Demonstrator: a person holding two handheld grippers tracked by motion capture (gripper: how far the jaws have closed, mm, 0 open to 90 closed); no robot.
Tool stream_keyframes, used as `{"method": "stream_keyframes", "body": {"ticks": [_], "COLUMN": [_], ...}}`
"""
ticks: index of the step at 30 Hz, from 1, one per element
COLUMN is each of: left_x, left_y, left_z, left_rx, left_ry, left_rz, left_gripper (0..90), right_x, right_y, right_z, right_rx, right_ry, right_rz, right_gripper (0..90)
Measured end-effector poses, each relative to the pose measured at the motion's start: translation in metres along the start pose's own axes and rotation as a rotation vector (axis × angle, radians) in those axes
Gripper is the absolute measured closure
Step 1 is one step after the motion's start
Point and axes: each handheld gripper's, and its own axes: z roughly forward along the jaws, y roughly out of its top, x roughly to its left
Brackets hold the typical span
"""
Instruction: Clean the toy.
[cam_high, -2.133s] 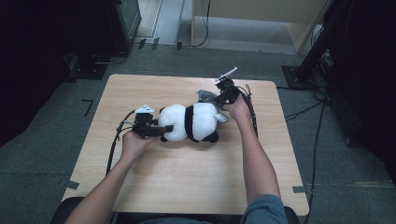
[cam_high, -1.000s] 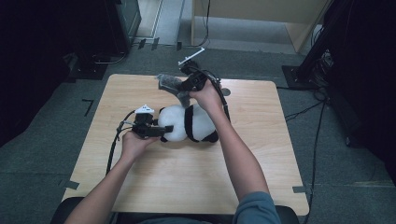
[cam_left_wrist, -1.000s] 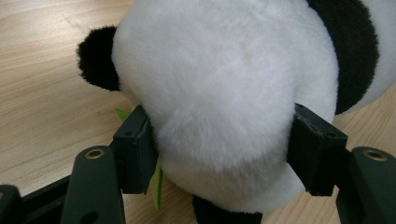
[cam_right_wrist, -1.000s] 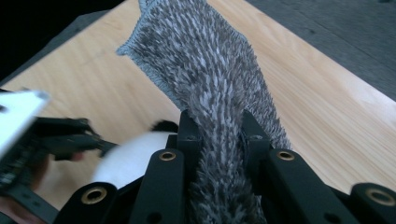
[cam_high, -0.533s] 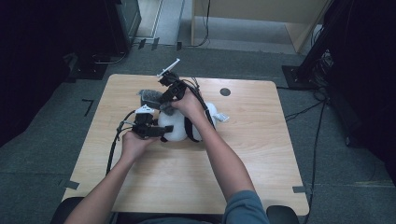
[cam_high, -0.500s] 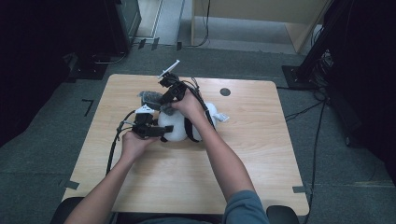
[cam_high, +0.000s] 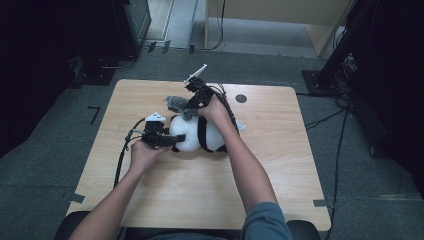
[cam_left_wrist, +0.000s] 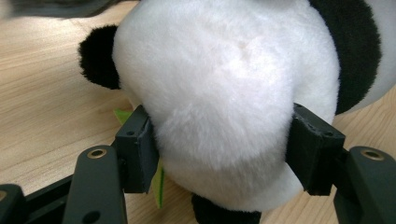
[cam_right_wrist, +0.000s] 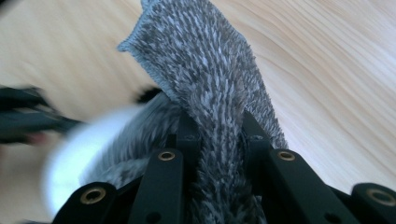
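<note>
Fingers (cam_right_wrist: 219, 135) around grey cloth (cam_right_wrist: 205, 70)

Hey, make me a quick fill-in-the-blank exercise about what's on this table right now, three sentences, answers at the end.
1. The left gripper is clamped on the white head of a plush ____.
2. The right gripper pinches a fuzzy cloth coloured ____.
3. The toy lies on a table made of ____.

Missing words: panda; grey; wood

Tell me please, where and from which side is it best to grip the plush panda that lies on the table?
Grip the panda by its round white head, coming level from the head end, as the left gripper does: its jaws squeeze both sides of the soft head. The panda lies on the table, and the right gripper, holding the grey cloth, is busy above the head.
</note>
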Motion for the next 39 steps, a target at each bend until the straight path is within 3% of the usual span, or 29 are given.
{"method": "stream_keyframes", "body": {"ticks": [2, 6, 15, 29, 39], "left_x": [0.000, -0.001, -0.001, -0.001, 0.001], "left_y": [0.000, 0.000, 0.000, -0.001, -0.001], "left_z": [0.000, 0.000, 0.001, 0.002, 0.003], "left_rx": [0.001, 0.000, -0.008, -0.009, 0.003], "left_ry": [0.000, 0.001, -0.001, 0.002, 0.017], "left_rz": [0.003, 0.009, 0.009, 0.025, 0.018], "left_gripper": [34.6, 34.7, 34.7, 32.6, 26.3], "right_x": [-0.009, -0.024, -0.057, -0.090, -0.111], "right_y": [-0.004, -0.015, -0.032, -0.063, -0.091], "right_z": [0.000, -0.006, -0.023, -0.028, -0.026], "right_rx": [0.034, 0.048, 0.020, -0.027, -0.001], "right_ry": [-0.032, -0.046, -0.046, -0.061, -0.115], "right_rz": [0.000, 0.025, 0.105, 0.199, 0.245], "right_gripper": [75.7, 75.5, 75.3, 75.0, 75.5]}}
